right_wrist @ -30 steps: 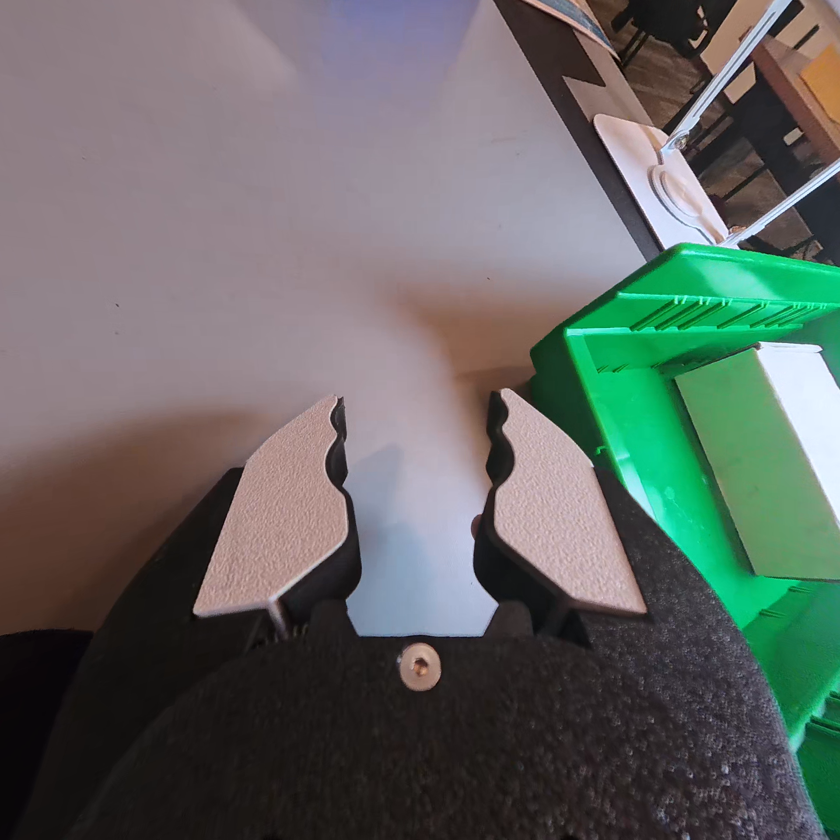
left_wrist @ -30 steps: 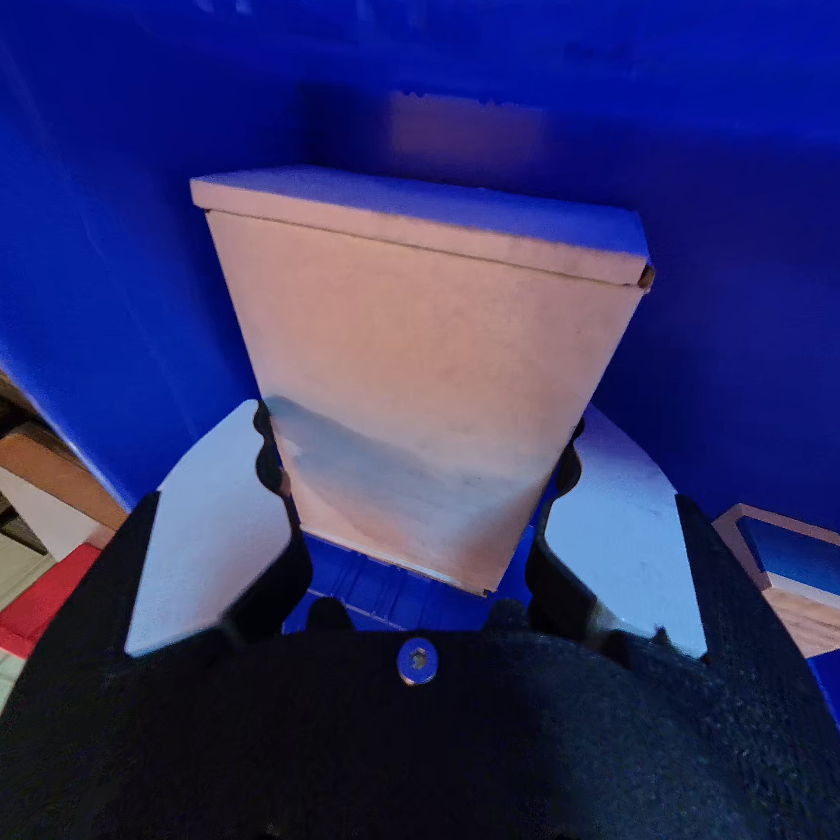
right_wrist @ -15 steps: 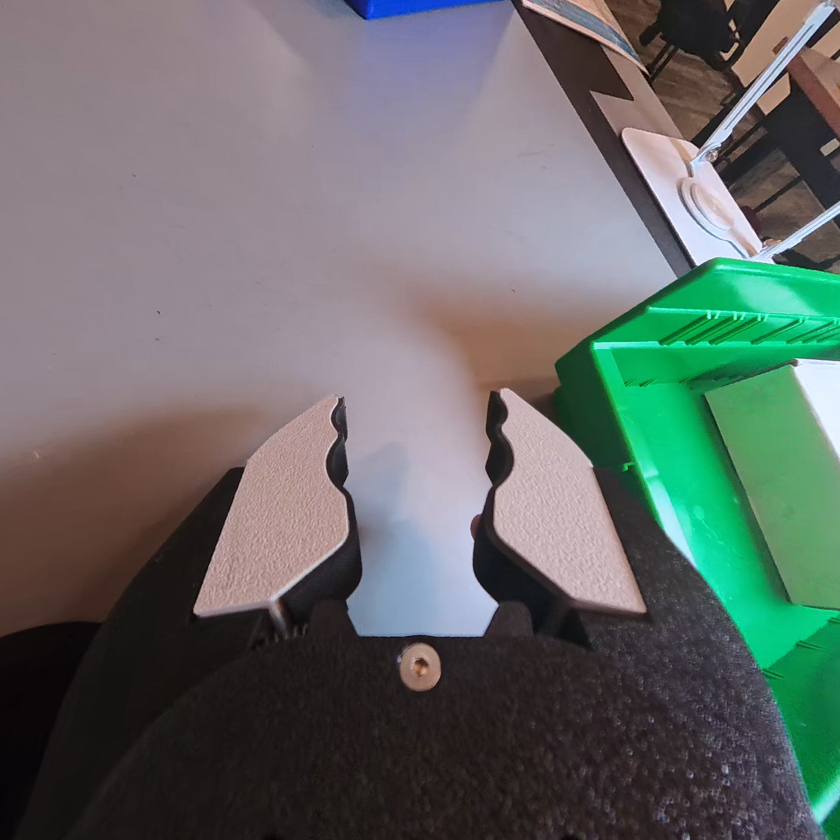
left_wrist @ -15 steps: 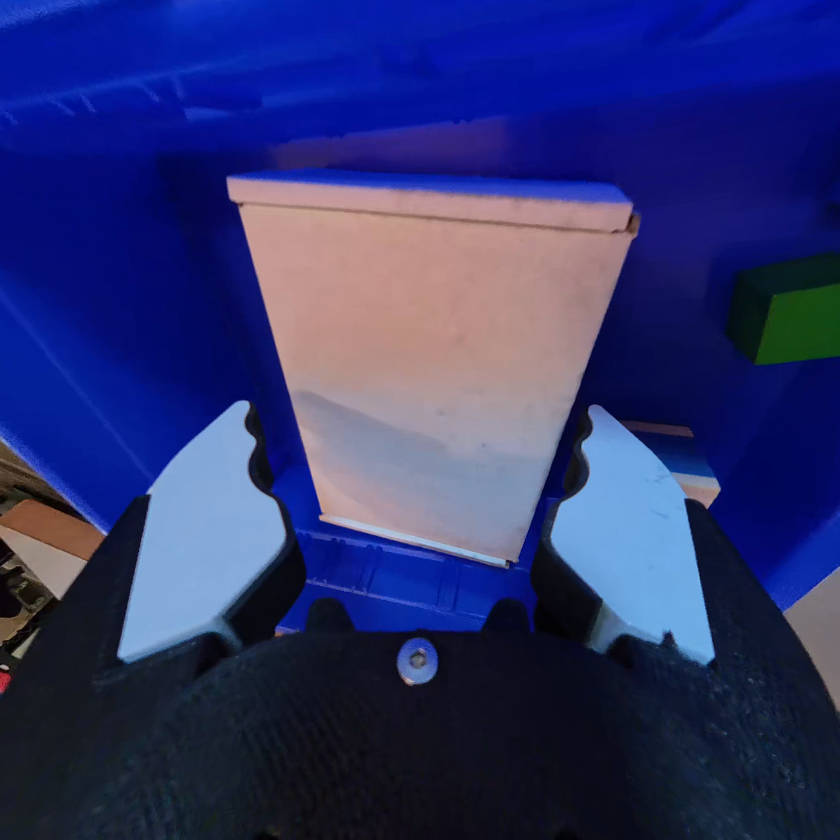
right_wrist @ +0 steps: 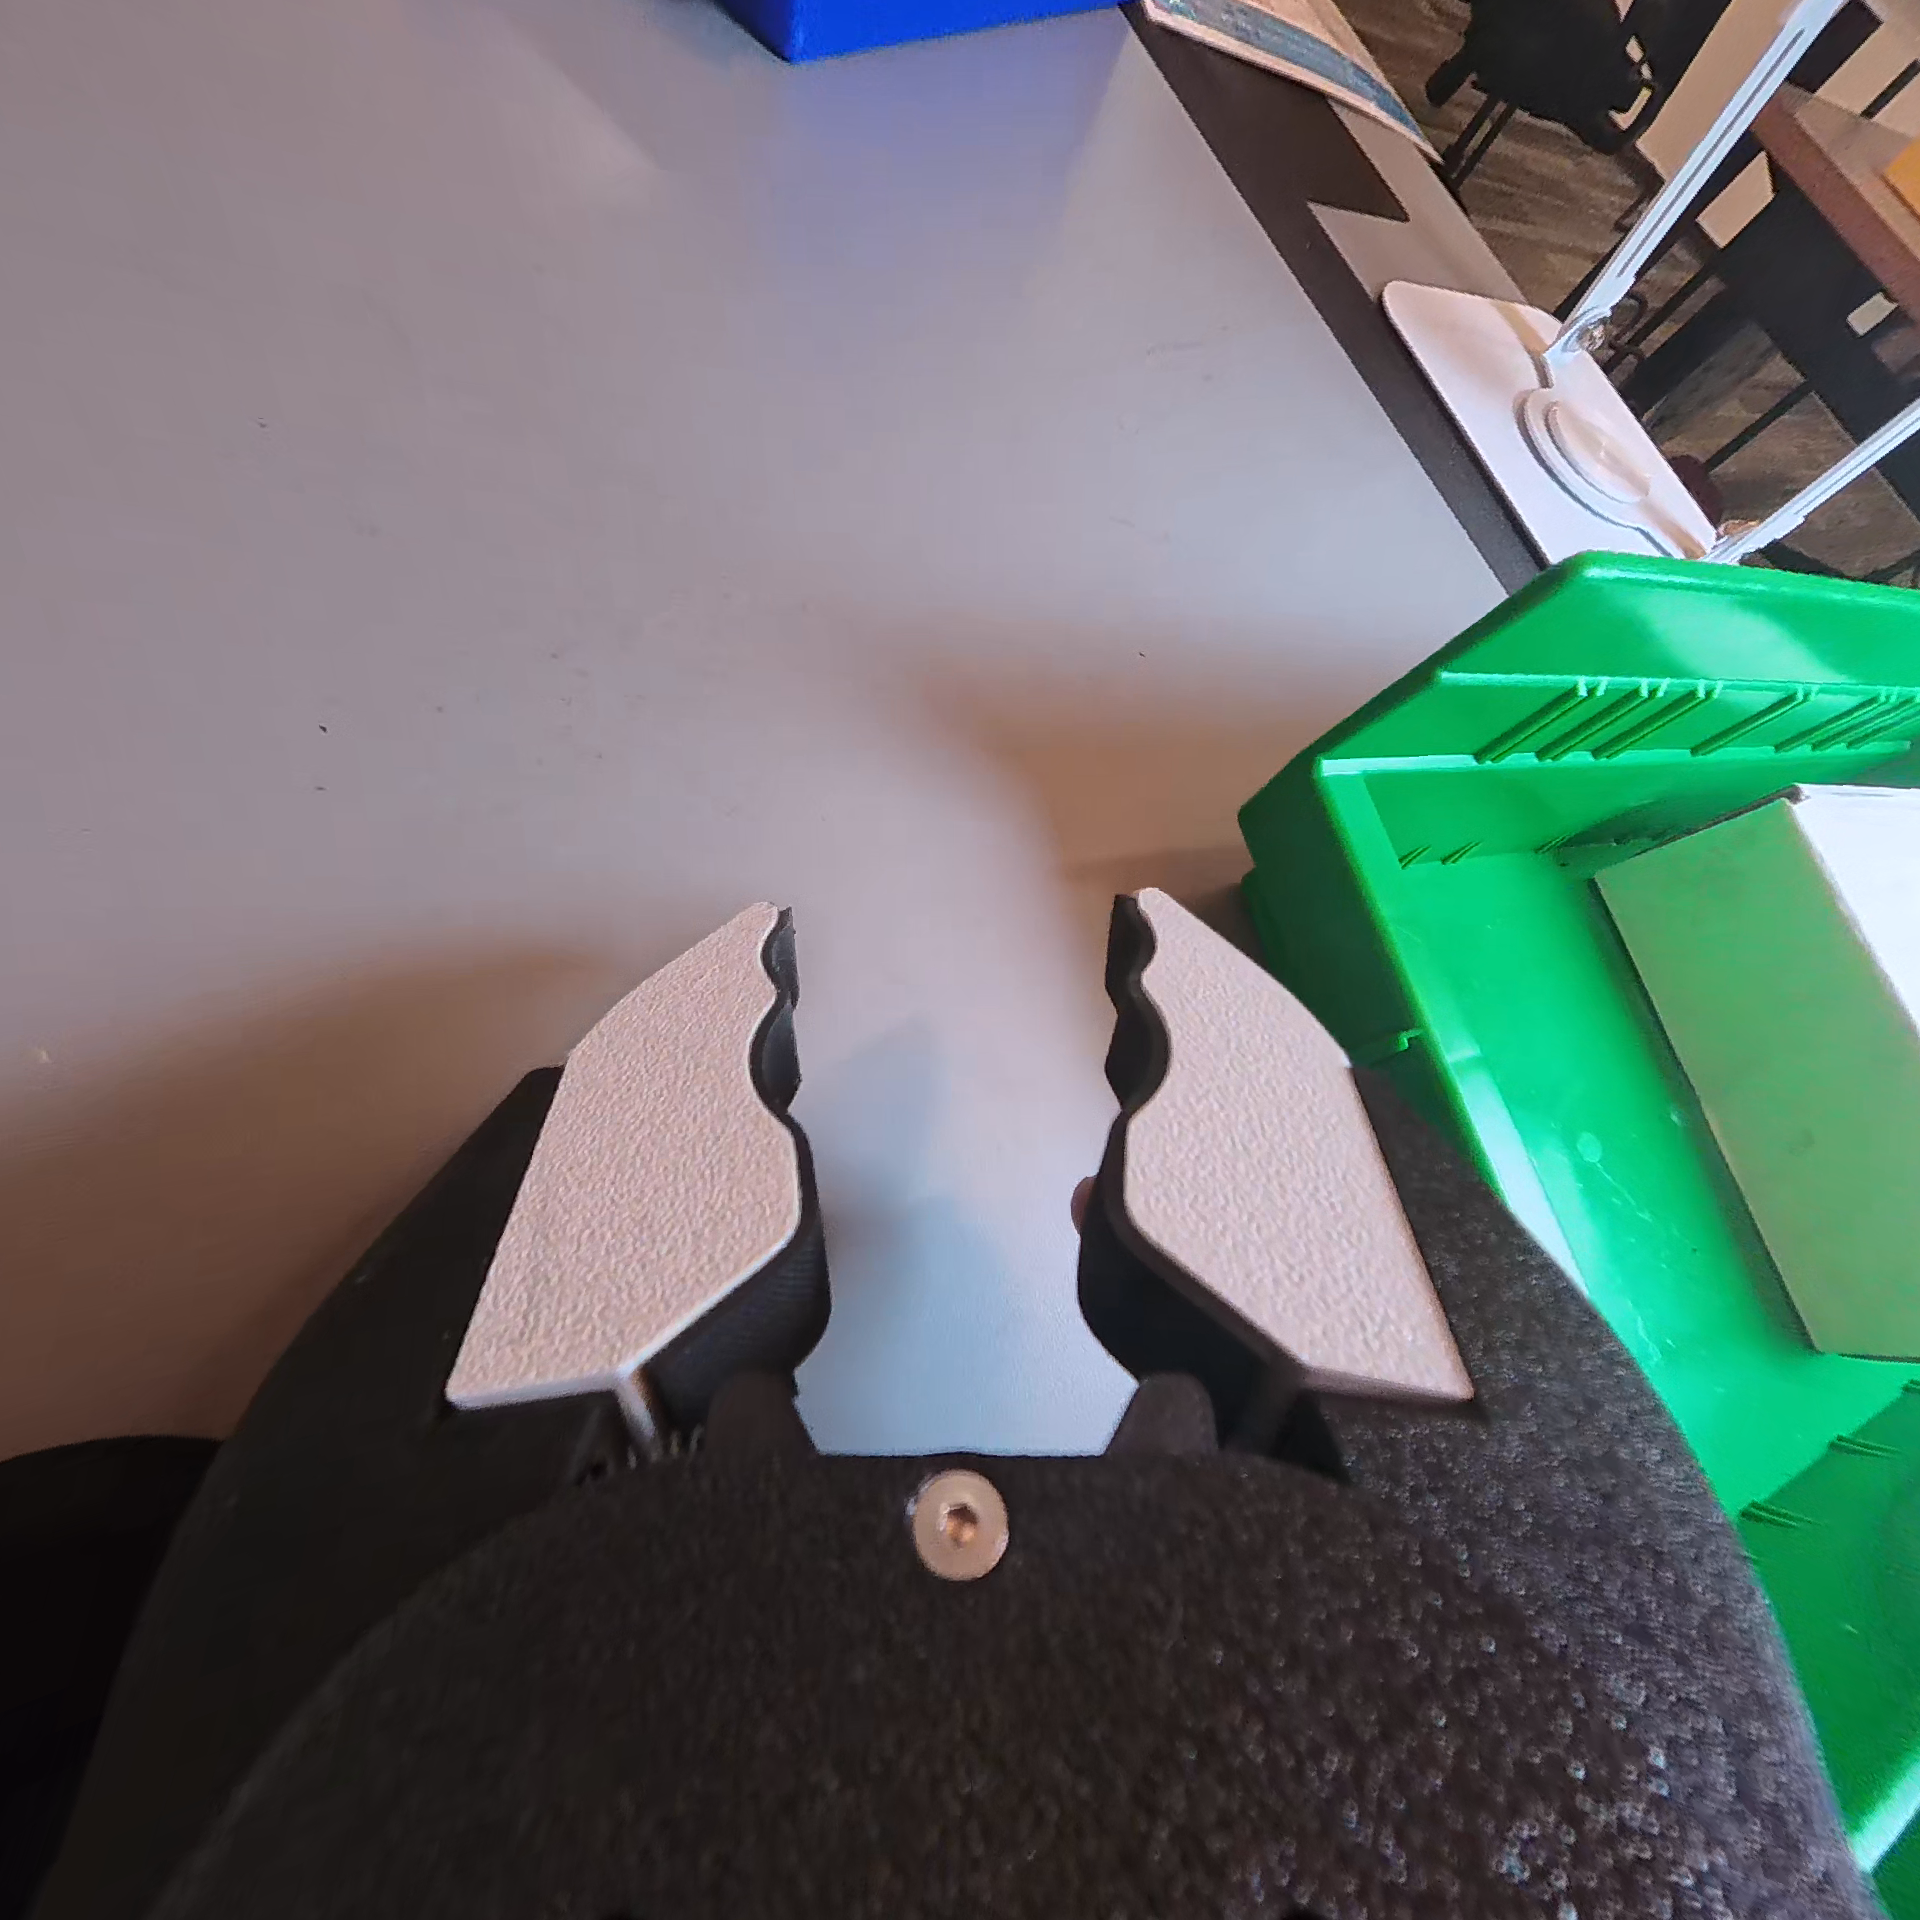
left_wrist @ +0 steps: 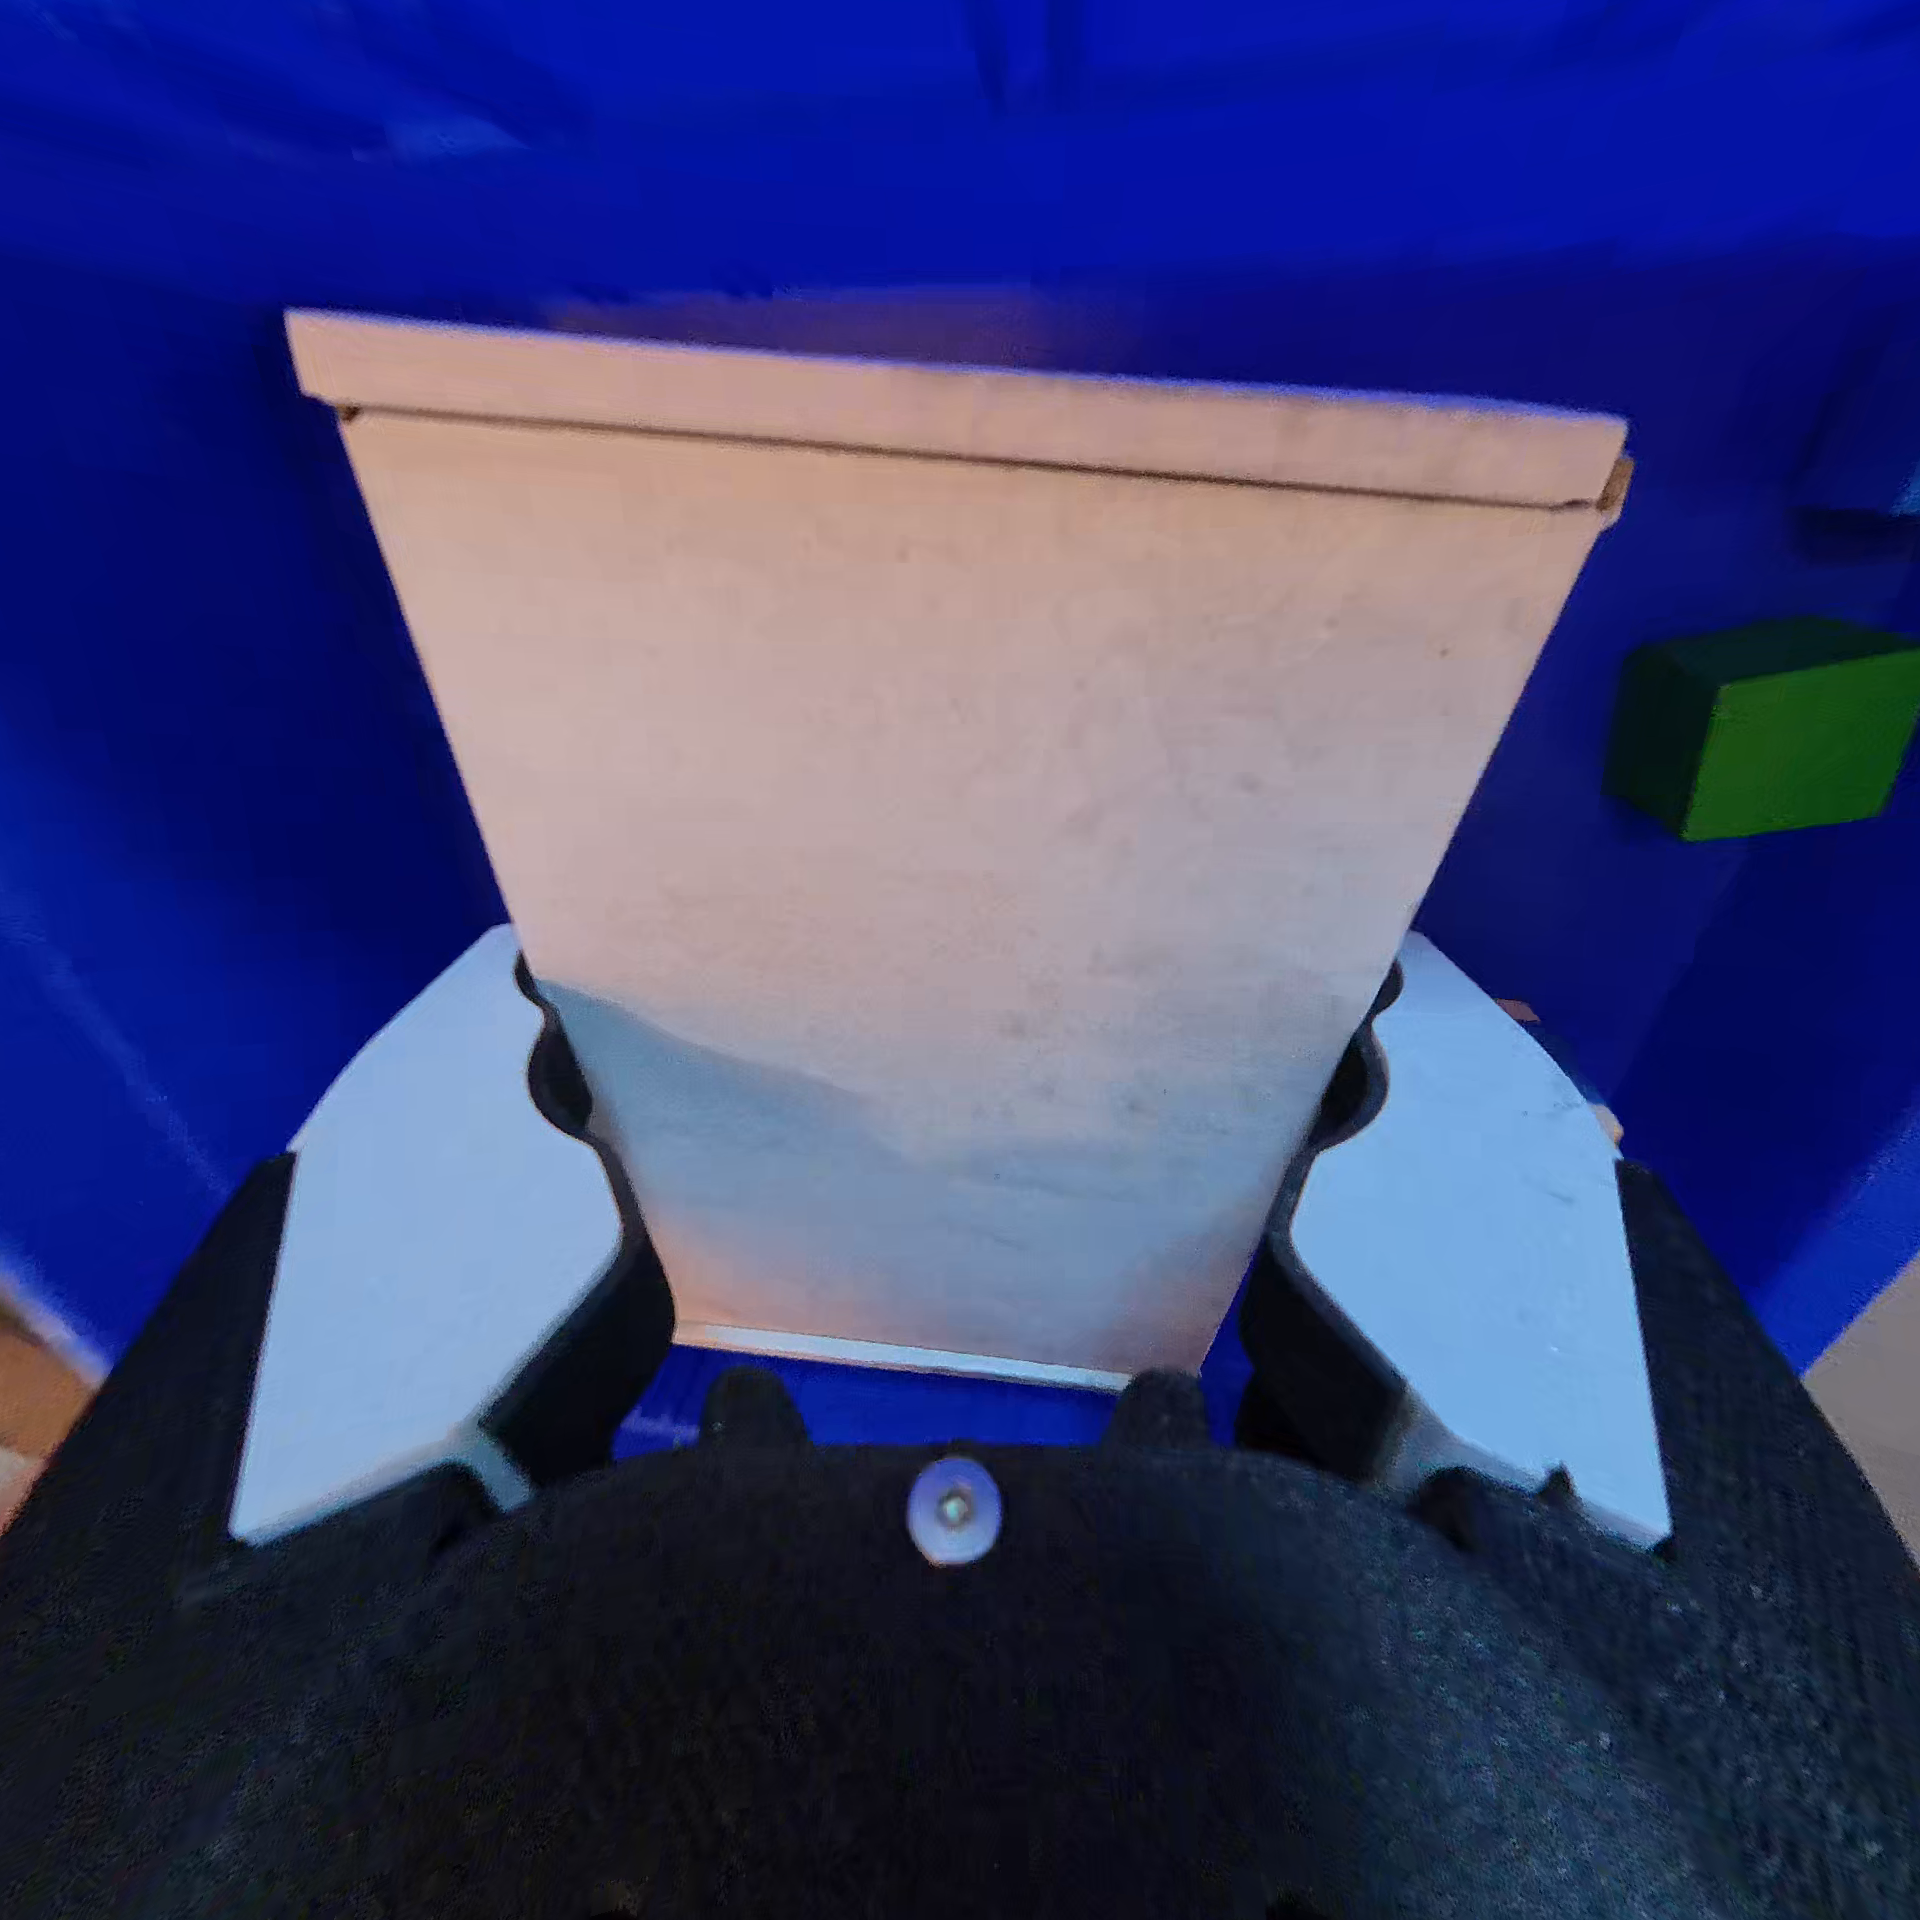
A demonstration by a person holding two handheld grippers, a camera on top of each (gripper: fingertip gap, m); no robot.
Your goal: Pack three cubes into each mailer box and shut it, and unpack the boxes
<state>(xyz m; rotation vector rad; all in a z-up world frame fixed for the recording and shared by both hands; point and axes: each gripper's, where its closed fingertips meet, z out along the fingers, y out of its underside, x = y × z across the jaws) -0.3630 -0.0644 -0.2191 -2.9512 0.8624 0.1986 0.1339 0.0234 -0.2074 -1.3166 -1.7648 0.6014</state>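
The closed mailer box (left_wrist: 966, 831) is pale cardboard and sits inside a blue bin (left_wrist: 208, 623), with its lid flap shut along the far top edge. The left tool (left_wrist: 956, 997) has one finger on each side of the box's near end, and both fingers (left_wrist: 436, 1247) lie against the box's side walls, so the tool grips the box. A green cube (left_wrist: 1787, 748) lies to the right of the box in the same bin, apart from it. A small piece of a wooden cube shows just behind the right finger, mostly hidden.

In the right wrist view the right tool (right_wrist: 951, 977) is above the grey desk (right_wrist: 520, 468) with its fingers moderately apart and nothing between them. Just to its right stands a green bin (right_wrist: 1455, 987) with a second white mailer box (right_wrist: 1766, 1091) inside, lying closed. At the far top edge a corner of the blue bin (right_wrist: 883, 26) is visible on the desk, and a white lamp base (right_wrist: 1507, 416) stands beyond the dark desk edge.
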